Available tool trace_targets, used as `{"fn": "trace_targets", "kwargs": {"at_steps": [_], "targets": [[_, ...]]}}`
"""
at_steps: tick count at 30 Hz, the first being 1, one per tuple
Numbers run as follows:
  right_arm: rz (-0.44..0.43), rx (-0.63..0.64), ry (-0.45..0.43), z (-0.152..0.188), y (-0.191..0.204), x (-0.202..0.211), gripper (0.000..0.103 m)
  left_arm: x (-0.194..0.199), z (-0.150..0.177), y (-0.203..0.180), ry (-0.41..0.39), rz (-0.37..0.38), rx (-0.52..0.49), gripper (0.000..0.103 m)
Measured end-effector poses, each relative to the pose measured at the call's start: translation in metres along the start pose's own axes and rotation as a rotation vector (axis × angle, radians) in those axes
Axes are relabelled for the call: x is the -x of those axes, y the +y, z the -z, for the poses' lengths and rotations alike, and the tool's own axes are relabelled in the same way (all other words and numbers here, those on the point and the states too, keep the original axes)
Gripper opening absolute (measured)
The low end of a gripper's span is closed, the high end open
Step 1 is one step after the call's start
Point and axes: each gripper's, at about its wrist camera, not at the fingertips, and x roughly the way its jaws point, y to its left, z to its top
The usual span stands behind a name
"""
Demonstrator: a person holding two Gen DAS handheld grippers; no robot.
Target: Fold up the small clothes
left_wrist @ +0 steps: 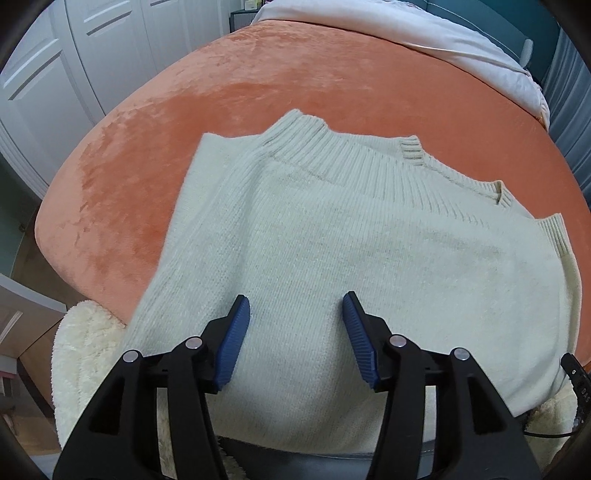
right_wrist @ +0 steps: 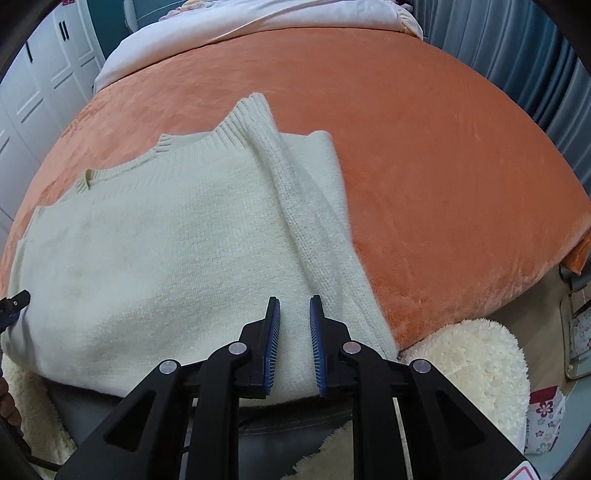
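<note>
We are looking at a cream ribbed-knit sweater (left_wrist: 354, 258) lying flat on a bed covered with an orange velvety bedspread (left_wrist: 229, 99), its ribbed collar pointing away from us and its hem hanging toward the near edge of the bed. One sleeve is lying folded lengthwise along the body, showing as a long ridge in the right wrist view (right_wrist: 314, 206). The hem itself is slipping out of sight behind the gripper frames, so we cannot make out how it ends.

We are holding the left gripper (left_wrist: 297, 306) above the lower body of the sweater, its blue-padded jaws standing wide apart with nothing between them. The right gripper (right_wrist: 294, 306) is hovering beside the folded sleeve, its jaws parted by a narrow gap; whether they are touching the knit we cannot tell.

A fluffy cream fleece blanket (right_wrist: 469, 365) is bunching at the bed's near edge, partly cut off. A white duvet (left_wrist: 406, 29) is lying at the far end.
</note>
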Motion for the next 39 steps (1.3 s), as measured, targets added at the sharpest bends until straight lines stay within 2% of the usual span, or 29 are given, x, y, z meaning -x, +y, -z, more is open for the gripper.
{"fn": "trace_targets", "kwargs": {"at_steps": [6,10,12,14,18,20,22,24,26,28,31,33,36,39], "targets": [[-0.007,-0.015,-0.04,-0.01,-0.007,0.01,0.014,-0.001,-0.001,0.001,-0.002,-0.004,-0.003,0.051],[0.054,-0.008,-0.018,-0.018,-0.015,-0.009,0.014,-0.002,-0.001,0.0,0.0,-0.01,-0.004,0.052],[0.074,0.01,0.004,-0.021,-0.018,-0.028,0.019,-0.002,-0.001,0.001,0.001,-0.008,-0.004,0.052],[0.075,0.002,0.0,-0.026,-0.017,-0.021,0.02,-0.003,-0.001,0.002,0.006,0.0,-0.002,0.052],[0.031,-0.013,-0.086,-0.027,-0.014,0.012,0.02,-0.005,-0.001,0.004,0.005,0.007,0.011,0.055],[0.059,0.028,-0.072,-0.023,-0.009,0.004,0.02,-0.007,-0.002,0.002,0.003,-0.004,0.011,0.057],[0.096,0.053,0.0,-0.019,-0.008,-0.023,0.021,-0.007,-0.003,0.001,0.006,-0.007,0.009,0.057],[0.083,0.009,-0.004,-0.02,-0.015,-0.032,0.032,-0.004,-0.004,0.005,0.012,0.012,0.02,0.057],[0.054,-0.055,-0.002,-0.028,-0.02,-0.019,0.027,0.003,-0.004,0.014,0.008,0.055,0.054,0.057],[0.0,-0.086,-0.032,-0.032,-0.02,-0.001,0.026,0.009,-0.002,0.024,0.0,0.088,0.093,0.057],[-0.085,-0.053,-0.056,-0.037,-0.001,0.021,0.026,0.016,0.001,0.036,-0.013,0.102,0.13,0.057],[-0.15,0.014,-0.045,-0.036,0.027,0.028,0.025,0.018,0.001,0.045,-0.013,0.109,0.155,0.057],[-0.223,0.167,-0.023,-0.029,0.086,0.032,0.025,0.018,0.0,0.052,-0.005,0.128,0.166,0.057],[-0.25,0.318,0.007,-0.01,0.147,0.018,0.025,0.021,0.0,0.057,-0.001,0.152,0.173,0.057]]}}
